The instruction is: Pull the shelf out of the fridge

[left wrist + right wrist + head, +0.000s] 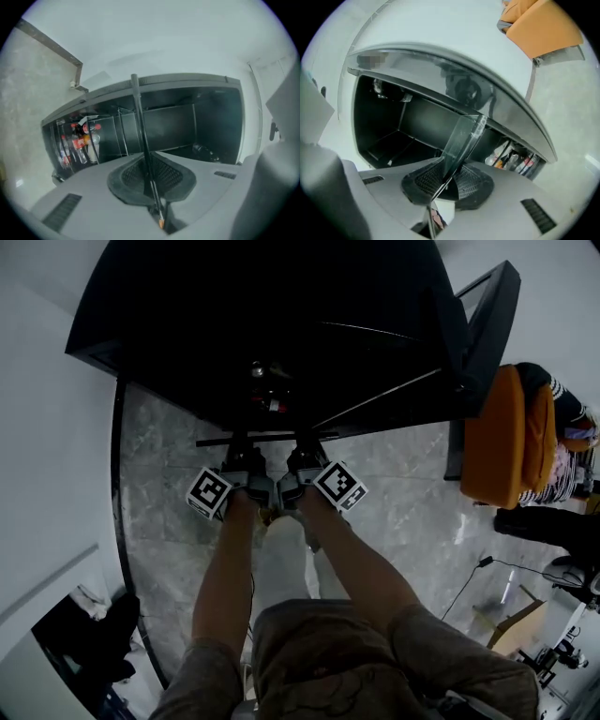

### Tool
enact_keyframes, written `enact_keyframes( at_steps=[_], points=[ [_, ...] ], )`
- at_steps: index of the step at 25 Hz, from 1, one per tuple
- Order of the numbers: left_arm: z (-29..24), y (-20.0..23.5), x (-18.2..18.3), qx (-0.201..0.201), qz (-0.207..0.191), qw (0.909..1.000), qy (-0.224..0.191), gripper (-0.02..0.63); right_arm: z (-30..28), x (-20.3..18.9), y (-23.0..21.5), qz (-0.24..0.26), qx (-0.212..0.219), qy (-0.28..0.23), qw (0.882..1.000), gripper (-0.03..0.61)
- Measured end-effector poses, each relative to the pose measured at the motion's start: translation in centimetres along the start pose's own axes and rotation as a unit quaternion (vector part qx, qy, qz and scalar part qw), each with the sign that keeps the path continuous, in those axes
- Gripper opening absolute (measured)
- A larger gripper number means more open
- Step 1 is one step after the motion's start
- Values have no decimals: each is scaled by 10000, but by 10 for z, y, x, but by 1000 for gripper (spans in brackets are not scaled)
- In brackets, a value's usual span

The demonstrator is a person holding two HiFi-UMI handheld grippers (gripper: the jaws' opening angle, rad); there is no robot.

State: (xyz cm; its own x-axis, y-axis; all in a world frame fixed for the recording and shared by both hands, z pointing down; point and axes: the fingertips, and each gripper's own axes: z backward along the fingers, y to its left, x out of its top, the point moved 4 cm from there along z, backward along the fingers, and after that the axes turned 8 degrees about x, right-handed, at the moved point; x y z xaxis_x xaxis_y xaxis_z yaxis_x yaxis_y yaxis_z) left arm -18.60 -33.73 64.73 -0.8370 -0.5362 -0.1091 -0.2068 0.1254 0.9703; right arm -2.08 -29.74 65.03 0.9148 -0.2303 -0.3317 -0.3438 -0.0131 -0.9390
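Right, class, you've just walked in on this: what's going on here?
A person stands over an open black fridge, holding tongs in each hand. The left tongs and the right tongs are side by side, both closed on the front edge of a clear glass shelf. That front edge sits at the fridge's opening, and the shelf is not yet out.

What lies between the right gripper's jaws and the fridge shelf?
Nothing lies there. The right gripper view shows the jaws of the right gripper pressed directly on the edge of the glass shelf.
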Motion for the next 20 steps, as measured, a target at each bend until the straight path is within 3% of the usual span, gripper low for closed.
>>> enact_keyframes(
  at_steps=[12,20],
  points=[
    [91,4,-47,171,535,9971,-507,31,77,-18,13,-160,24,553,9983,67],
    [143,-23,-70,161,507,9948,-871,29,119,-18,41,-150,291,943,9950,67]
  ],
)
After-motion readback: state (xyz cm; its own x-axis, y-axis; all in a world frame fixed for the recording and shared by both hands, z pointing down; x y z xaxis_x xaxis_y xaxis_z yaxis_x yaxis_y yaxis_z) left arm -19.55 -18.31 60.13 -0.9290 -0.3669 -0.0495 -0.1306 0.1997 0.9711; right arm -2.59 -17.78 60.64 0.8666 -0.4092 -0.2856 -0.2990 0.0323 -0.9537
